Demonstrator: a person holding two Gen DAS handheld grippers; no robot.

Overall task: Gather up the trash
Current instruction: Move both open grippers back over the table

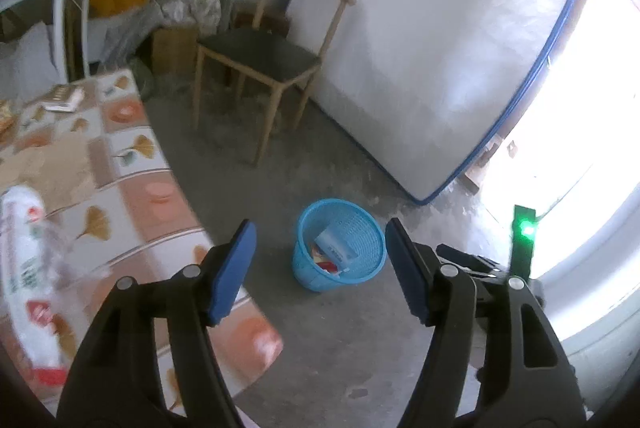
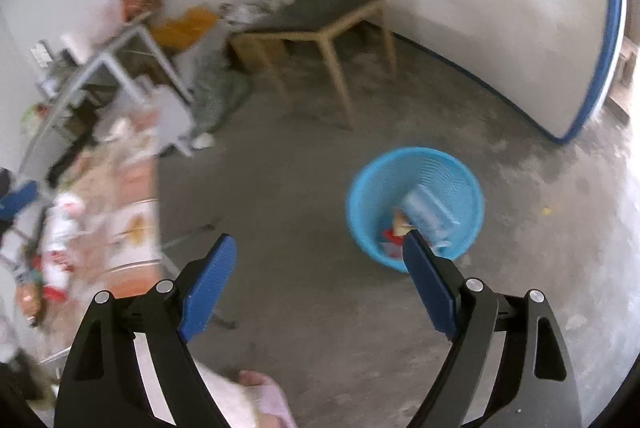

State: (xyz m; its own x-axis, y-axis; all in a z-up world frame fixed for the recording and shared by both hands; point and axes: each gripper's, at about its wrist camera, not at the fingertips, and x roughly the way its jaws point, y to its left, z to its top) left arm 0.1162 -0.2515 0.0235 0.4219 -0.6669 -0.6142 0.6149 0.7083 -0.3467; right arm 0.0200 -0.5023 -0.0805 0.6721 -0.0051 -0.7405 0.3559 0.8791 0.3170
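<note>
A blue plastic basket [image 1: 339, 244] stands on the concrete floor and holds several bits of trash, among them a pale blue packet [image 1: 334, 246]. It also shows in the right wrist view [image 2: 416, 205]. My left gripper [image 1: 320, 240] is open and empty, held above the floor with the basket between its fingertips in view. My right gripper [image 2: 318, 254] is open and empty, left of the basket. A white and red plastic wrapper [image 1: 28, 268] lies on the table [image 1: 132, 195] at the left; it also shows blurred in the right wrist view [image 2: 60, 240].
A wooden chair [image 1: 260, 63] stands beyond the basket. A white mattress with blue trim [image 1: 440, 47] leans against the wall. Clutter, boxes and a metal frame [image 1: 60, 11] fill the far left corner. A bright doorway [image 1: 580, 147] is at the right.
</note>
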